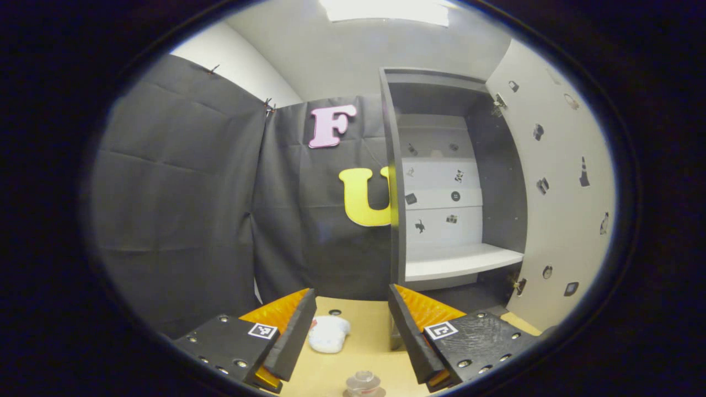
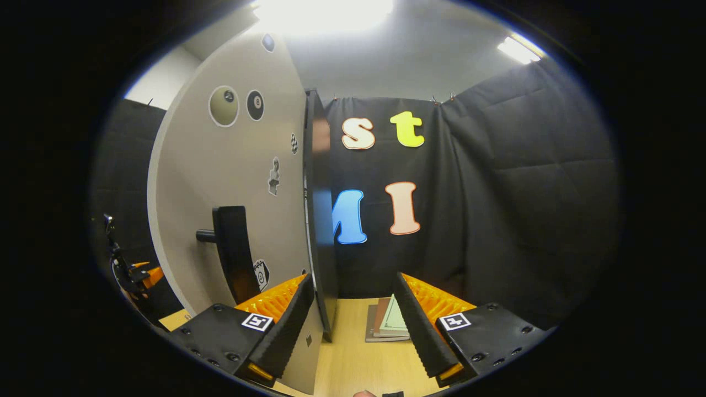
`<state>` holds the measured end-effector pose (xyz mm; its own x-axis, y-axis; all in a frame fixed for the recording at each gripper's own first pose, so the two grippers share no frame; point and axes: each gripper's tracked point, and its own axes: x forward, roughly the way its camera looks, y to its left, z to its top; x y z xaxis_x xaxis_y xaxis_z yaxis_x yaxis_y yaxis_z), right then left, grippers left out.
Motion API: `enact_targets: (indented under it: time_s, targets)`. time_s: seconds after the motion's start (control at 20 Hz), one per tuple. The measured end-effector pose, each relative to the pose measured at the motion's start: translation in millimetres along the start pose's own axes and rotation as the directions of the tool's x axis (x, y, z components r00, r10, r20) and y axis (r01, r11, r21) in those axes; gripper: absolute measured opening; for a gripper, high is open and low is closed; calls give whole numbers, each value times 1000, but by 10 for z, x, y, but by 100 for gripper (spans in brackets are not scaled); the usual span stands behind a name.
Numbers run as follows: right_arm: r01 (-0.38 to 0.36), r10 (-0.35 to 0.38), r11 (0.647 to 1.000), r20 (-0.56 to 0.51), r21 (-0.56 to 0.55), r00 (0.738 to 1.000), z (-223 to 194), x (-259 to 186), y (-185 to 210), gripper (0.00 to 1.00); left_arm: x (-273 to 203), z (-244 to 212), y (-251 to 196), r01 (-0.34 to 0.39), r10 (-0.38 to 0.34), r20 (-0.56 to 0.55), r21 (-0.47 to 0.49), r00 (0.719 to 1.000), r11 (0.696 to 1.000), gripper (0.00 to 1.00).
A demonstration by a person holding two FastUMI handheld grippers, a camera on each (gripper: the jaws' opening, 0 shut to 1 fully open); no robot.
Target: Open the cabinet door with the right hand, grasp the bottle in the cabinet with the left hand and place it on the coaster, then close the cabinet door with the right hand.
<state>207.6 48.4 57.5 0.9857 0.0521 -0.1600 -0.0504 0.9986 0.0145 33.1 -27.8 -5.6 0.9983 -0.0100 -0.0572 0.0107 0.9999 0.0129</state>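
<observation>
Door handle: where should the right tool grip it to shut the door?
Take the door handle mid-height, from the outer face of the cabinet door. Its upright bar stands off the panel on a post, so the right tool can straddle it.

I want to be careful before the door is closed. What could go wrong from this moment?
1. The bottle stands just below the open left gripper. A careless pull back may tip it.
2. The open right gripper is at the edge of the cabinet door, not at the handle. A push there may slip.
3. The left gripper is in front of the open cabinet, so the closing door may hit it.
</observation>
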Motion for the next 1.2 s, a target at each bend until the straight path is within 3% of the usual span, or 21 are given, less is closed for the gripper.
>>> enact_targets:
  time_s: [0.05, 0.2, 0.25, 0.55, 0.8, 0.9, 1.2]
  targets:
    - [20, -20, 1000, 1, -19, 1000, 5, -22, 1, 94, 15, 17, 51, 4, -4, 4, -6, 1000, 1000, 80]
    - [23, -24, 1000, -9, -17, 1000, -35, -22, 174, 93, 46, 14, 242, 6, -6, 16, -14, 1000, 1000, 80]
    - [7, -7, 1000, -11, -9, 1000, -42, -13, 267, 93, 56, 3, 296, 6, -6, 13, -15, 1000, 1000, 83]
    - [-132, 131, 991, -20, -38, 991, -29, 61, 961, 90, 69, -63, 580, -4, 4, 5, -35, 1000, 999, 80]
    - [-195, 194, 980, -26, -31, 981, -58, 184, 1304, 94, 10, -144, 855, -31, 31, -4, -38, 1000, 999, 79]
    - [-228, 227, 973, -29, -25, 973, -48, 213, 1474, 90, 5, -164, 966, -51, 51, -6, -31, 999, 998, 79]
    - [-303, 302, 953, -31, -24, 953, -76, 453, 1857, 91, -107, -171, 1209, -87, 86, -11, -27, 996, 996, 79]
